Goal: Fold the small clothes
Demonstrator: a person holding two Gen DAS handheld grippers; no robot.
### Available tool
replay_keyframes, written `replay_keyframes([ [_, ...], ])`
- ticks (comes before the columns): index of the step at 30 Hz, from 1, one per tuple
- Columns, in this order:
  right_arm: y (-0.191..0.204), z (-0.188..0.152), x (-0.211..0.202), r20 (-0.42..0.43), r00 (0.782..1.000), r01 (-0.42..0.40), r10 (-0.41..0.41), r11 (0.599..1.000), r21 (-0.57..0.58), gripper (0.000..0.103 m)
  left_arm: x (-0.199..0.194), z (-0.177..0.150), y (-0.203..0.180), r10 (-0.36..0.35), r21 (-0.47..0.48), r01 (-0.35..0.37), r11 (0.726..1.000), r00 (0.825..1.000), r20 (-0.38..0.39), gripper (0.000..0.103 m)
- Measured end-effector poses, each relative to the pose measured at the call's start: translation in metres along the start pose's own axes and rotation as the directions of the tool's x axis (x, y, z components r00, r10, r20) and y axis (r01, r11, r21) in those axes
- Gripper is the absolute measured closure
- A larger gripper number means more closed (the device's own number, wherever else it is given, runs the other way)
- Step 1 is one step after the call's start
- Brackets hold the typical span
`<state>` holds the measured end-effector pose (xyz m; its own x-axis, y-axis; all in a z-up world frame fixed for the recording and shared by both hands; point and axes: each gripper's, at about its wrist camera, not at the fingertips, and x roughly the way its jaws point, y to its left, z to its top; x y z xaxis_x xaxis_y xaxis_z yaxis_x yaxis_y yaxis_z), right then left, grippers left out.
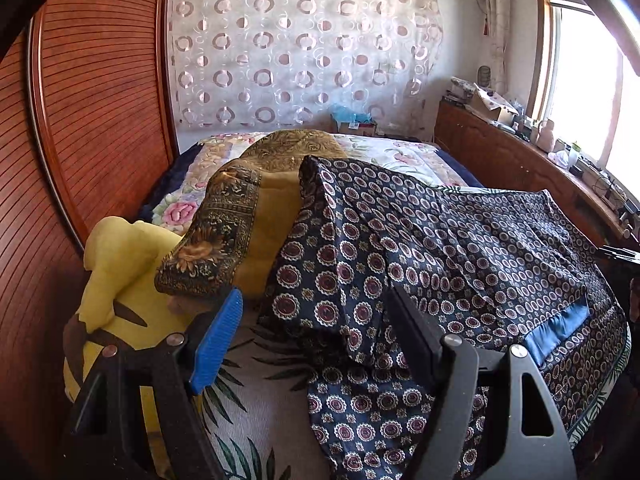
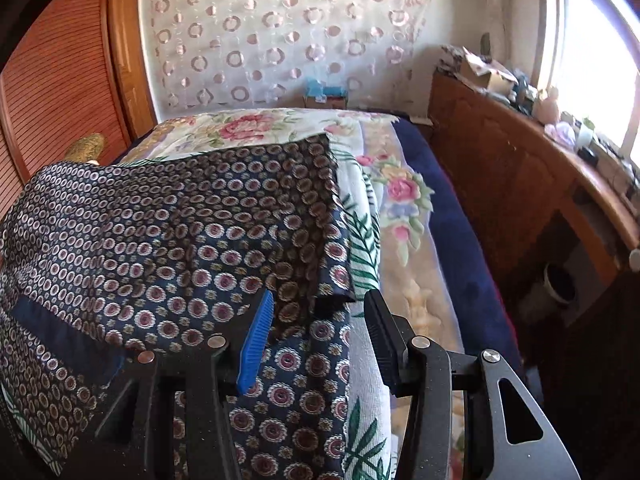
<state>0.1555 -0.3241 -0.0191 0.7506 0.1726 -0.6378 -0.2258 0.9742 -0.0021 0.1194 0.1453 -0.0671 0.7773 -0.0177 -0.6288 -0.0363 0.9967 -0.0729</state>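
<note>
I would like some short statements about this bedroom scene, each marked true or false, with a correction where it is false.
1. The navy patterned garment lies on the bed. True.
2. The left gripper is shut on the garment. False: its jaws stand open, and no pad presses on the cloth.
3. A yellow plush toy sits at the left of the garment in the left wrist view. True.
4. The right gripper holds a floral pillow. False: it is open, with only the garment's edge below it.
5. The garment is plain white. False: it is dark navy with round medallions.
</note>
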Motion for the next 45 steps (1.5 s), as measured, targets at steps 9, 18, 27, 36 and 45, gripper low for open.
replay_keyframes([
  [9,-0.007,0.012,0.02,-0.031,0.999,0.032,-0.032,0.999,0.011,0.054,0.003,-0.002,-0.001,-0.001,0.0,0.001,1.0,1.0,0.001,0.028],
  [18,0.025,0.023,0.056,-0.055,0.995,0.078,-0.081,0.995,-0.061,0.098,-0.006,-0.001,-0.008,0.054,0.022,-0.055,0.998,0.997,0.054,0.028],
  [27,0.023,0.013,0.063,-0.061,0.996,0.056,-0.059,0.997,-0.045,0.098,0.006,0.007,-0.015,0.031,0.058,-0.031,0.998,1.0,0.002,0.059],
  [36,0.034,0.011,0.077,-0.058,0.994,0.091,-0.096,0.993,-0.079,0.098,0.041,0.004,-0.017,0.118,0.1,-0.109,0.989,0.989,-0.094,0.078],
  [45,0.036,0.01,0.074,-0.049,0.995,0.085,-0.089,0.993,-0.079,0.098,-0.004,0.017,-0.028,-0.052,0.044,0.052,0.998,0.999,0.004,0.101],
])
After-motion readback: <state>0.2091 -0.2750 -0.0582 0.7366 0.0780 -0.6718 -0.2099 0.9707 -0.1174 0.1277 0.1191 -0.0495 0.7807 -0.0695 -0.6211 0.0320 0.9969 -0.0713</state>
